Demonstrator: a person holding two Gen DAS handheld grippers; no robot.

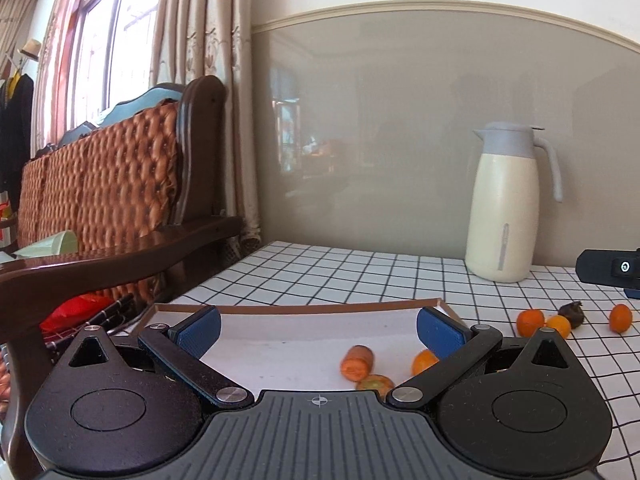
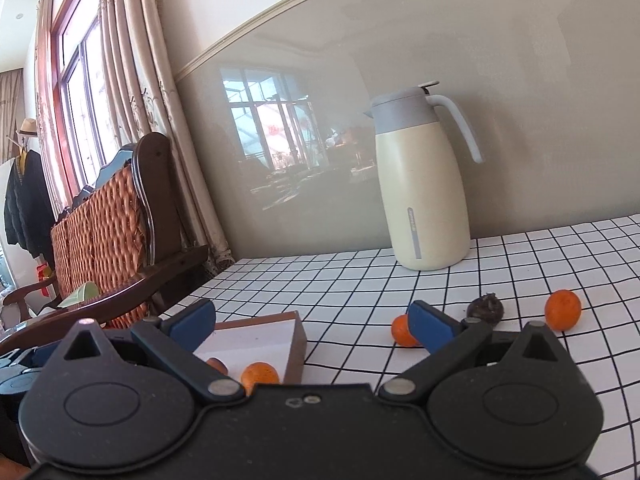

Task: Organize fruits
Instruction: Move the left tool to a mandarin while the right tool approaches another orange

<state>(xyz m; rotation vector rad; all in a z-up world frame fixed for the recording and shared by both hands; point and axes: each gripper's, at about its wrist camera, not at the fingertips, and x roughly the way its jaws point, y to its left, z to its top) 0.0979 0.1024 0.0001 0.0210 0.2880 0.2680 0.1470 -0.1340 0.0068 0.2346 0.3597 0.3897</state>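
A shallow white box with a brown rim [image 1: 304, 309] lies on the checked tablecloth. Inside it rest a carrot stub [image 1: 357, 363], a small orange [image 1: 425, 361] and a greenish-orange piece [image 1: 375, 383]. My left gripper [image 1: 318, 330] hovers open over the box, empty. To its right on the cloth lie three small oranges [image 1: 530, 321] and a dark wrinkled fruit [image 1: 572, 313]. In the right wrist view my right gripper [image 2: 312, 326] is open and empty between the box [image 2: 256, 340] and a loose orange [image 2: 401, 331]; the dark fruit [image 2: 485, 309] and another orange [image 2: 563, 309] sit beyond.
A cream thermos jug [image 1: 504, 204] stands at the back against the grey wall. A dark wooden sofa with a woven orange cushion [image 1: 100, 184] borders the table's left edge. The right gripper's body [image 1: 608, 270] shows at the left view's right edge.
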